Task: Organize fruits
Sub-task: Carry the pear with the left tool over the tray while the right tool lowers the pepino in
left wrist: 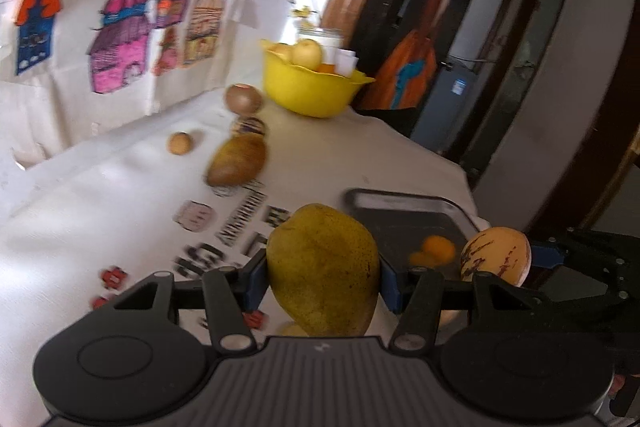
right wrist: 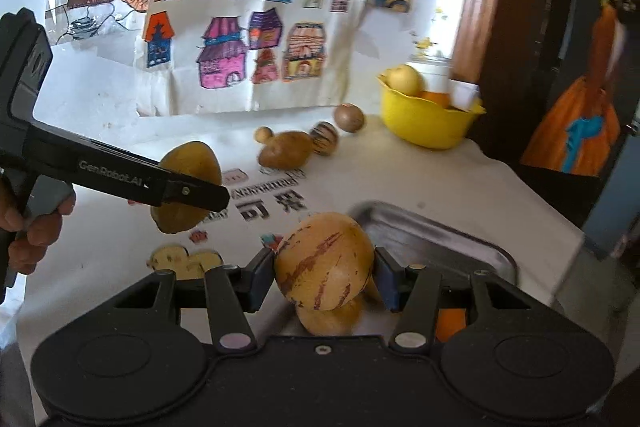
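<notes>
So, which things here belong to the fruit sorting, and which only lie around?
Belong to the job:
- left gripper holding mango
- right gripper holding striped pepino melon
- metal tray
- yellow bowl
- loose fruits on the table

Lying about:
- children's drawings
- white jar

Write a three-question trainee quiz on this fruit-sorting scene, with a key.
1. True or false: the left gripper is empty.
2. Which fruit does the right gripper hold? A) an orange B) a pale yellow fruit with purple streaks C) an apple
3. Fill in: the yellow bowl stands at the table's far ____ corner in the right wrist view.

Key:
1. False: its pads clamp a greenish-yellow mango, lifted off the table.
2. B: the streaked fruit sits between its pads, near the metal tray.
3. Right; the bowl already holds an apple.
</notes>
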The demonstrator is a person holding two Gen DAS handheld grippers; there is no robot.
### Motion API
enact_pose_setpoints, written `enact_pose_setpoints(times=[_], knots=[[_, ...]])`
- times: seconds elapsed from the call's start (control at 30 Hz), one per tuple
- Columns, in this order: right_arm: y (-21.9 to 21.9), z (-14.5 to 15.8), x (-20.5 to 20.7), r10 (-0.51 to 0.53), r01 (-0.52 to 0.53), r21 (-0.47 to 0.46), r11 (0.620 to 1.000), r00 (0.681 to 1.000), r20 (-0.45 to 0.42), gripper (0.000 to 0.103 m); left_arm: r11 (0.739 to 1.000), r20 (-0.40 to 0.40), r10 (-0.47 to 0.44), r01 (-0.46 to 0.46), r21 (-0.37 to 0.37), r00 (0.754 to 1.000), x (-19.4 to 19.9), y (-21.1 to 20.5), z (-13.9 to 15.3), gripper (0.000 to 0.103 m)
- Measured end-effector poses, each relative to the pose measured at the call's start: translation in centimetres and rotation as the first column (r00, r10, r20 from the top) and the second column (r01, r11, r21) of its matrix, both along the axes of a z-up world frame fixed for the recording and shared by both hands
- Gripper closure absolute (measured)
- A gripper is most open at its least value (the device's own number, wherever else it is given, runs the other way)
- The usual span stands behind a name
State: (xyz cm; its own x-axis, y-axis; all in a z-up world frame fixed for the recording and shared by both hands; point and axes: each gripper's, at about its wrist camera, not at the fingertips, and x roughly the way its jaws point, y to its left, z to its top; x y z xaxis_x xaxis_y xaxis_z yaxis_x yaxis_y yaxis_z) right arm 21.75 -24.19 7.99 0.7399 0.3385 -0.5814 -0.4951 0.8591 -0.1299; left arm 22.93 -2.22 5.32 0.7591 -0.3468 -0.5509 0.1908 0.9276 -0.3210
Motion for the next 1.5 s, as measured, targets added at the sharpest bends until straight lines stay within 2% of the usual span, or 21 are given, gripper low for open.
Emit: enact_pose_setpoints(times=[0.37, 0.77, 1.0, 1.23, 1.5], knots=[[-6.1, -1.1, -3.5, -0.126, 0.126, -0.002, 0.992, 0.992, -0.002, 0.048, 0.993, -0.029, -0.118, 0.118, 0.0, 0.993, -2.8, -6.1, -1.4, 0.044], [-9.1, -3.1, -0.6, -0.177, 0.178, 0.001, 0.984, 0.982, -0.06, 0.048, 0.975, -0.036, -0.21, 0.212, 0.063, 0.977, -3.9, -10.4, -3.5, 0.044], [-8.9, -4.4, 2.1, -0.165, 0.169, 0.02, 0.985, 0.978, -0.127, 0.048, 0.966, -0.024, -0.235, 0.236, 0.109, 0.972, -3.6, -11.4, -3.9, 0.044], [-8.2, -5.0, 3.7, -0.15, 0.153, 0.006, 0.988, 0.979, -0.137, 0.048, 0.957, -0.034, -0.261, 0.263, 0.124, 0.965, -3.4, -12.3, -4.5, 0.043], [-7.1, -5.1, 4.8, -0.113, 0.113, -0.003, 0.994, 0.985, -0.129, 0.048, 0.959, -0.016, -0.255, 0.255, 0.125, 0.967, -3.4, -12.4, -4.7, 0.043]])
